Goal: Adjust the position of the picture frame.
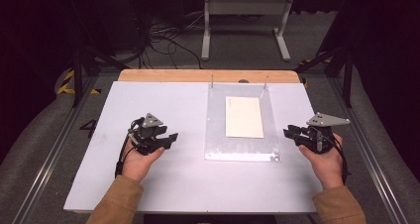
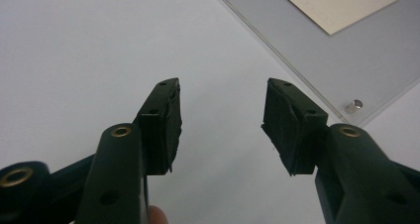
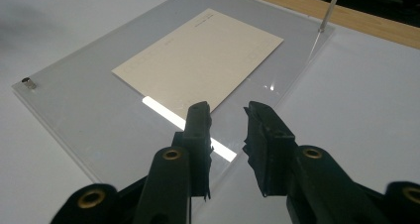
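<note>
Nearest you, your left gripper (image 1: 171, 138) sits over bare white table (image 1: 163, 184) with its jaws spread wide and nothing between them; your right gripper (image 1: 288, 133) hovers at the right edge of the sheet, jaws parted a little less, also empty. Between the two lies a clear acrylic sheet (image 1: 218, 135), flat on the table right of centre, with a cream card (image 1: 243, 116) lying on its middle. The sheet looks stiff, smooth and glossy, so expect it to be slippery under the pads and awkward to get under, since it lies flush with the table; it seems thin and moderately light, and likely to scratch or crack if you clamp hard. Small metal studs (image 2: 353, 105) sit at its near corners, and two thin pins (image 1: 212, 81) stand at its far corners, so I can't tell whether it lifts freely. Your best hold is probably a side edge, away from the studs. The card looks thin and light; whether it lies on top of the sheet or under it is unclear. Beyond runs the table's wooden strip (image 1: 163, 75).
</note>
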{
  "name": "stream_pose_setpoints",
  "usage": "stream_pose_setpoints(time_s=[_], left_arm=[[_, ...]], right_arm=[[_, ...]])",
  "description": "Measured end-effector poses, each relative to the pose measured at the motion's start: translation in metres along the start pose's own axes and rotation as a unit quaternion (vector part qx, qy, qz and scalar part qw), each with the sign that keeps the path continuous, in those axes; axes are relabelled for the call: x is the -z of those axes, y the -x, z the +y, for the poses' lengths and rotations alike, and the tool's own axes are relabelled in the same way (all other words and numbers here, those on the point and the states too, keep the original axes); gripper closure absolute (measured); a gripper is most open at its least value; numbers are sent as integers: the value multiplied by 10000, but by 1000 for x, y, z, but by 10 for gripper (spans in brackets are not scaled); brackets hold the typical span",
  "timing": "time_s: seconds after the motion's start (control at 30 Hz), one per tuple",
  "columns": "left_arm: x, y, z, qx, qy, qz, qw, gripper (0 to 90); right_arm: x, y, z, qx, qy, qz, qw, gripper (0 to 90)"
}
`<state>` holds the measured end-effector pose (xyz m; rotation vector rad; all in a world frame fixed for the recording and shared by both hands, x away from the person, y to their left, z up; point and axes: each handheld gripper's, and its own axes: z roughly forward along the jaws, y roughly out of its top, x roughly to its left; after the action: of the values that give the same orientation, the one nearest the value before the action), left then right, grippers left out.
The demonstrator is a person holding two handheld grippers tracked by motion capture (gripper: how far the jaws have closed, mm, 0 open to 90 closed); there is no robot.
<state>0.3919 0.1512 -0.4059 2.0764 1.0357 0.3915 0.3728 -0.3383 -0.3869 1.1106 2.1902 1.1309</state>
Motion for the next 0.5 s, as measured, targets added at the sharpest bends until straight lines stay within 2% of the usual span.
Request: stream_pose_setpoints(time_s=[0.1, 0.13, 0.2, 0.3, 0.37, 0.4, 0.43, 0.5], left_arm=[[-1, 7, 3, -120, -105, -53, 9999, 457], [-2, 12, 7, -271, -175, -131, 9994, 447], [-3, 15, 8, -325, -214, -169, 9991, 445], [-4, 25, 12, -554, -308, -235, 9977, 441], [-4, 31, 16, -694, -355, -296, 9965, 445], [-4, 37, 19, -893, -435, -307, 9946, 449], [-4, 37, 19, -893, -435, -307, 9946, 451], [-5, 44, 22, -1067, -515, -349, 9923, 454]], right_arm=[[2, -2, 2, 50, -61, 21, 10000, 696], [4, -4, 4, 91, -103, 85, 9999, 723], [5, -4, 5, 113, -113, 142, 9998, 726], [8, -6, 7, 162, -139, 207, 9996, 737], [9, -7, 7, 211, -157, 231, 9994, 738], [11, -7, 7, 237, -167, 244, 9993, 738], [11, -7, 7, 237, -167, 244, 9993, 738], [13, -8, 7, 243, -157, 276, 9992, 736]])
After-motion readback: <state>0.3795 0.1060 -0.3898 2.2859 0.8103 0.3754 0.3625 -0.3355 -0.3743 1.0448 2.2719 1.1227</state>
